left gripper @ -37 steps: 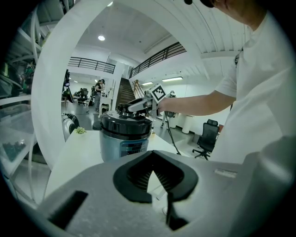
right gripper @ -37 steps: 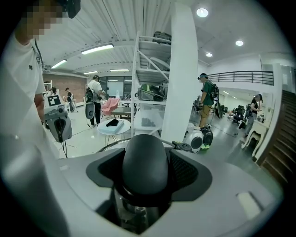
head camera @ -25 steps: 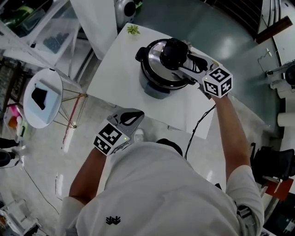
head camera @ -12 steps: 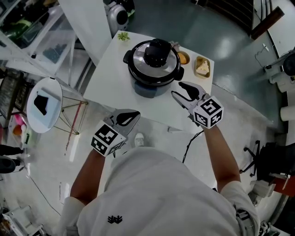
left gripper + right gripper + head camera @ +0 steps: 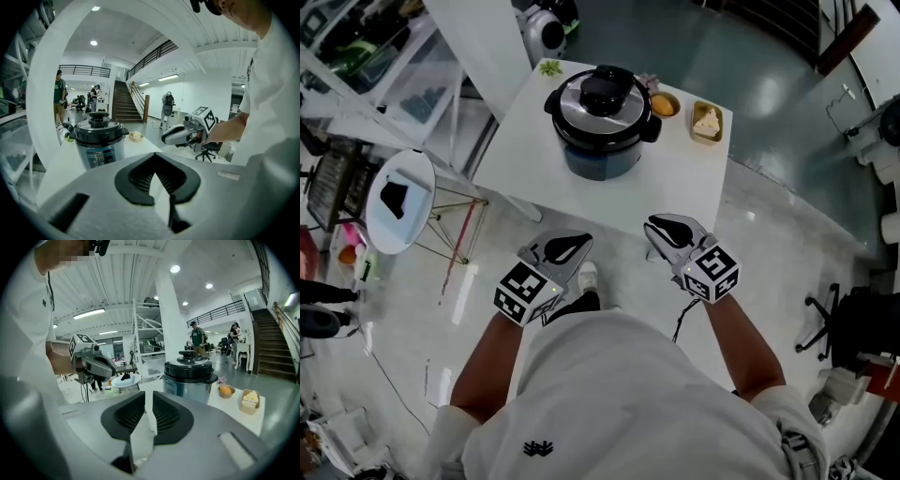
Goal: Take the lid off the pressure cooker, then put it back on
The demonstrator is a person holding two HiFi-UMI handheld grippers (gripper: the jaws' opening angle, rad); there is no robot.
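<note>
The pressure cooker [image 5: 600, 117], lid [image 5: 602, 97] on, stands far across the table [image 5: 684, 183], straight ahead of both grippers and well apart from them, neither clearly nearer; the left gripper [image 5: 586, 239] has its jaws closed on nothing, while the right gripper [image 5: 652, 228] has just been closing its jaws to a narrow, empty slit.

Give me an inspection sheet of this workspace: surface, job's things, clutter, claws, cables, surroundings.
Surface: white table, bare near the person.
Job's things: pressure cooker upright on it, lid seated on top.
Clutter: bowl with an orange item, tray of pale food, small green plant.
Claws: left claw shut, empty; right claw has just been closing, narrow gap left, empty; both short of the table.
Cables: black cable seen below the right claw.
Surroundings: round side table, office chair, staircase, people standing.
</note>
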